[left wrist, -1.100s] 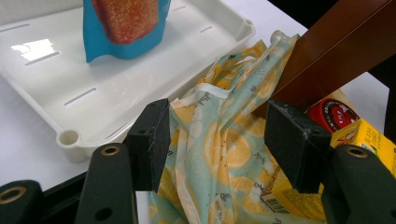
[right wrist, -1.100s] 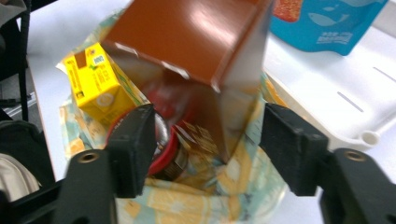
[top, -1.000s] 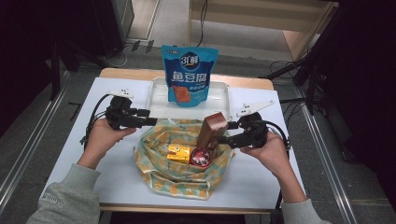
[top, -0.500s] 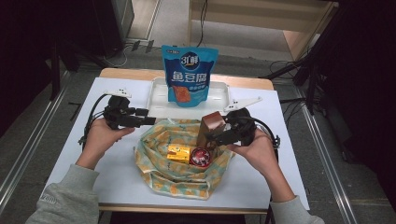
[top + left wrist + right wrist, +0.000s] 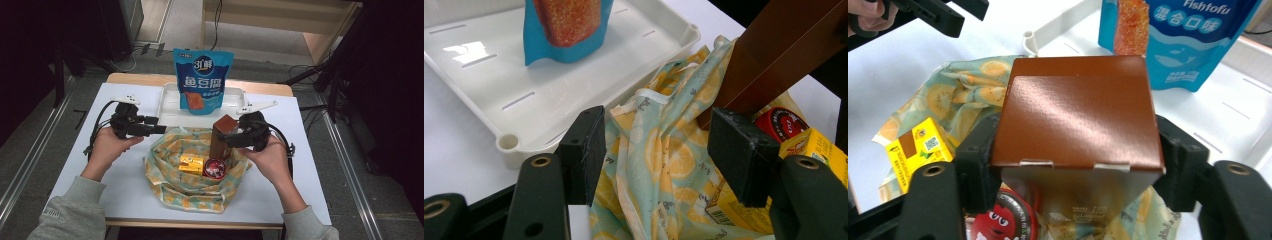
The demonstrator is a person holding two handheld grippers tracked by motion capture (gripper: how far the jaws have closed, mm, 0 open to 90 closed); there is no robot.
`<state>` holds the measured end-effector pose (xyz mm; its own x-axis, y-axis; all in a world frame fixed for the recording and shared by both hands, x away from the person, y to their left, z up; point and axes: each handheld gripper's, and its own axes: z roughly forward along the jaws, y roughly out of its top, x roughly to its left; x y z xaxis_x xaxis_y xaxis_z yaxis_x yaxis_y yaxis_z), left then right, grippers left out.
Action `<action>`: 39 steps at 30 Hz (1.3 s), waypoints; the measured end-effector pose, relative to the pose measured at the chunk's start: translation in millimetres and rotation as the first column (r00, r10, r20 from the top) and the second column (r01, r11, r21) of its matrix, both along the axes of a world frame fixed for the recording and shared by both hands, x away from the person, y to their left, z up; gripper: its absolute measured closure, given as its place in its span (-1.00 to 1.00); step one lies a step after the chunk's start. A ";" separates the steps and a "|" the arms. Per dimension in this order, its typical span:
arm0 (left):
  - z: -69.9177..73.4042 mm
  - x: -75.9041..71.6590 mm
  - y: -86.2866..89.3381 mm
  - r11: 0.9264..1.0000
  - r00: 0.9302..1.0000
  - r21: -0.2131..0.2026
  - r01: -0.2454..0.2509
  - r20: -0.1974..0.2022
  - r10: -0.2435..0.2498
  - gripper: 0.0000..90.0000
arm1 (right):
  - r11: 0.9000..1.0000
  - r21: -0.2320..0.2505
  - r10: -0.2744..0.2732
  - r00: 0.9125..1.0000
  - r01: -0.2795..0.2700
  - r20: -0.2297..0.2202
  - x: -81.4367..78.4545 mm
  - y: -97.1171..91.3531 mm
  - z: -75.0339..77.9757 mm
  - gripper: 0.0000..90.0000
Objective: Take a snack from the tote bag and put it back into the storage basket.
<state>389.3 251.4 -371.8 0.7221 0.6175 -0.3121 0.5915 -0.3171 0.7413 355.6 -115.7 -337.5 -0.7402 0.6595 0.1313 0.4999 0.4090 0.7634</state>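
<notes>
A brown box stands tilted in a lemon-print cloth bag. My right gripper comes in from the right and is shut on it. In the right gripper view its jaws, which have just been closing, press both sides of the brown box. My left gripper stays open at the bag's left rim. In the left gripper view, my left gripper has the cloth bag's rim between its jaws, untouched. A yellow carton and a red round tin lie in the bag.
A blue snack pouch stands upright in a white tray behind the bag. Bag and tray rest on a white table, whose front edge runs just below the bag. Dark stands and cables line the floor on both sides.
My right gripper has shifted left up to the brown box, and its jaws now sit against the box's sides. The left gripper and the bag's contents have not moved.
</notes>
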 end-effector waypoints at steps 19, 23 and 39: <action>1.5 -0.8 3.4 1.000 1.000 -0.007 -0.006 -0.001 0.006 -0.11 | 1.000 0.011 0.017 1.000 -0.017 0.020 0.1 -4.1 16.7 -0.16; 1.5 -1.2 3.7 1.000 1.000 -0.006 -0.005 -0.001 0.005 -0.11 | 1.000 0.015 0.017 1.000 -0.018 0.021 0.9 -3.6 25.8 -0.16; 2.3 -2.2 5.4 1.000 1.000 -0.015 -0.003 0.000 0.003 -0.11 | 0.998 0.047 0.040 0.999 -0.041 0.025 7.8 5.6 65.8 -0.16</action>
